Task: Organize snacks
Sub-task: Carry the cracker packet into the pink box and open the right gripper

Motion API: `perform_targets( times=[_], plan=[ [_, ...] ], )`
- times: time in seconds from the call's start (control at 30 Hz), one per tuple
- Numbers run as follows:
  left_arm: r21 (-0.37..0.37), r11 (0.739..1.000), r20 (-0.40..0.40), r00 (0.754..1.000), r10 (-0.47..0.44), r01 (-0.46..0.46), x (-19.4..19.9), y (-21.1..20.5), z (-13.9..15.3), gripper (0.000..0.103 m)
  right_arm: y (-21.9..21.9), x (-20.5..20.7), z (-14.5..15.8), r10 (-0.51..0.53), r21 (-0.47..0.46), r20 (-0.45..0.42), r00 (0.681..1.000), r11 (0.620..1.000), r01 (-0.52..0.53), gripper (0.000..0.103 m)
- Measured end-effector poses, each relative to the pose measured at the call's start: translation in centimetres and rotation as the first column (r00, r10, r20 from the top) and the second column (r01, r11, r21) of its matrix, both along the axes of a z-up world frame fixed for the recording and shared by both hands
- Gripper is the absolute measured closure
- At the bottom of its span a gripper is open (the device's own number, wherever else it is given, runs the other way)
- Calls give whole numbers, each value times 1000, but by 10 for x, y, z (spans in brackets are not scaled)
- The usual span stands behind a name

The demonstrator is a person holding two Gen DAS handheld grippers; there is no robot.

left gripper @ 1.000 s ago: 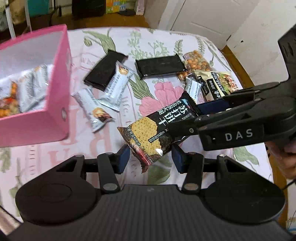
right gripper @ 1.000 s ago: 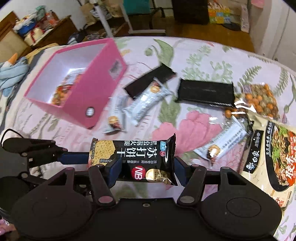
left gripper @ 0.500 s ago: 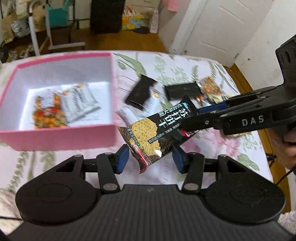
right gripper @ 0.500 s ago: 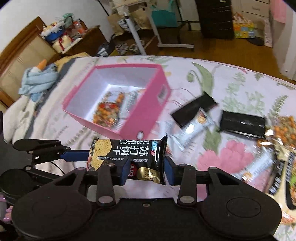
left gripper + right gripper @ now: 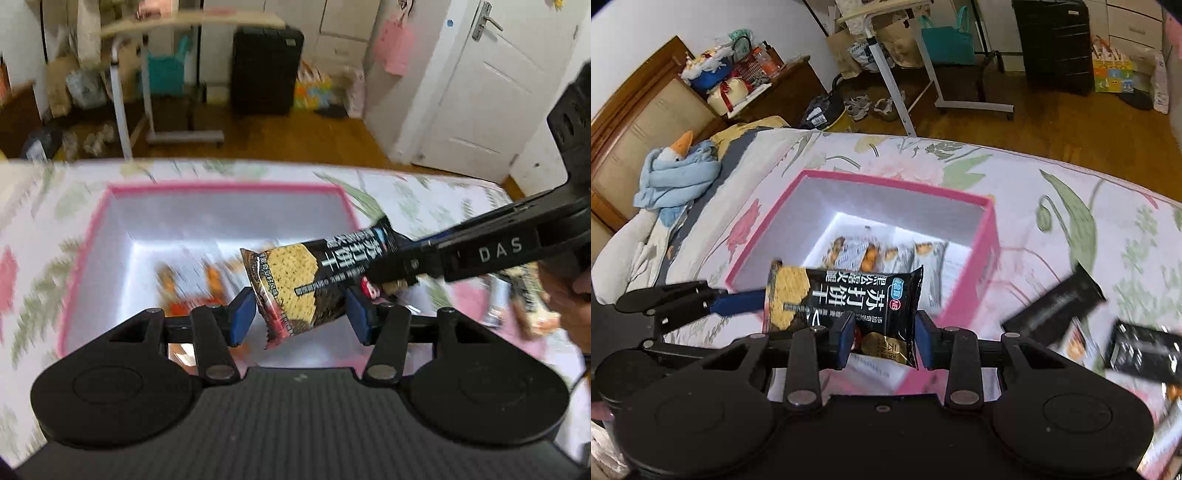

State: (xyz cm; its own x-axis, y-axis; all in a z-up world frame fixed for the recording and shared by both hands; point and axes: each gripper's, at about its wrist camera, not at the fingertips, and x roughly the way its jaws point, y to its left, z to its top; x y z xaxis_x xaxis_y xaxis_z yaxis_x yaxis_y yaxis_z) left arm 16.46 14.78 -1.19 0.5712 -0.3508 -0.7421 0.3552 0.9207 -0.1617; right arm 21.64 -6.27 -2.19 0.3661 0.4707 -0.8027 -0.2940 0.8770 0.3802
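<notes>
We've got both claws, left (image 5: 300, 314) & right (image 5: 885, 341), clamped on one cracker pack (image 5: 846, 299) over the pink box (image 5: 986, 236), ready to drop in.

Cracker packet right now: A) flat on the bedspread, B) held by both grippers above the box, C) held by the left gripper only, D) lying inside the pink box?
B: the cracker packet is pinched by the right gripper and the left gripper, above the pink box.

Wooden floor (image 5: 1071, 122), white door (image 5: 476, 92), black suitcase (image 5: 1052, 44), rolling side table (image 5: 923, 55), and wooden headboard (image 5: 631, 122) surround the floral bedspread (image 5: 1071, 206).
</notes>
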Motion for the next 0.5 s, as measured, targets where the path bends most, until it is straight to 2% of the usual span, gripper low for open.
perform_targets(
  times=[0.17,0.33,0.5],
  plan=[
    [35,999,18,1000,10,-11,41,11,-20,51,26,32,-17,0,-51,1,1000,999,0,63],
    [32,999,-69,997,28,-26,76,14,-52,51,36,57,-35,-15,-92,9,1000,996,16,63],
    [49,997,-93,994,56,-51,86,10,-66,48,35,62,-39,-1,-119,53,999,993,8,61]
  ],
)
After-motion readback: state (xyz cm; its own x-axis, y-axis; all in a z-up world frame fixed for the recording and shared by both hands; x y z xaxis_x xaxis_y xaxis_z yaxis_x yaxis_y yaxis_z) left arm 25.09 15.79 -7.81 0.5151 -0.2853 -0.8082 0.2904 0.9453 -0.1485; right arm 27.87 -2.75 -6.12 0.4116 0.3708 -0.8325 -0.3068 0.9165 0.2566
